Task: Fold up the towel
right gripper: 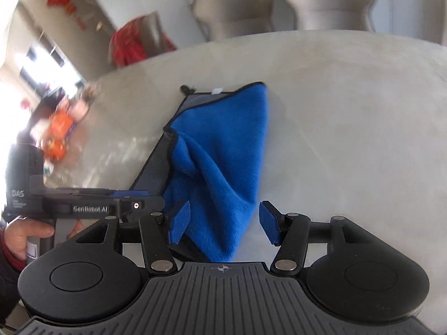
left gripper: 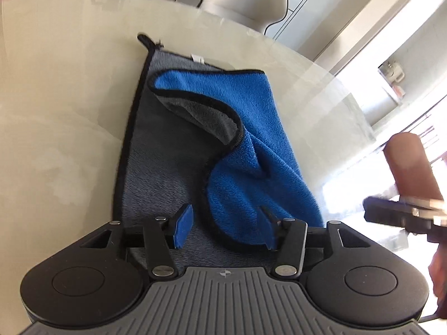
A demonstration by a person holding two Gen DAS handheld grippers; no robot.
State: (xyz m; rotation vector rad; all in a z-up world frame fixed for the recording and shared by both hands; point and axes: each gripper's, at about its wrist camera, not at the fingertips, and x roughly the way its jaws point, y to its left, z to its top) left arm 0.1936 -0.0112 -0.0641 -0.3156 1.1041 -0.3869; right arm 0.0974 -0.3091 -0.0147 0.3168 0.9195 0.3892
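Black gripper (left gripper: 226,227), blue pads (left gripper: 184,227), ribbed grey base.

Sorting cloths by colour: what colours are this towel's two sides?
The towel is blue on one side, grey on the other, black-edged; clearest in the left wrist view.

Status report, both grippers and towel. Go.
Left gripper open, fingers empty. Right gripper open, empty. Towel half-folded on table, blue flap rumpled. Nothing in the way.

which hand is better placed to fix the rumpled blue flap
Left, probably. The left gripper is open with the towel flap's black hem between its fingers; the right gripper is open too, over the fold instead.
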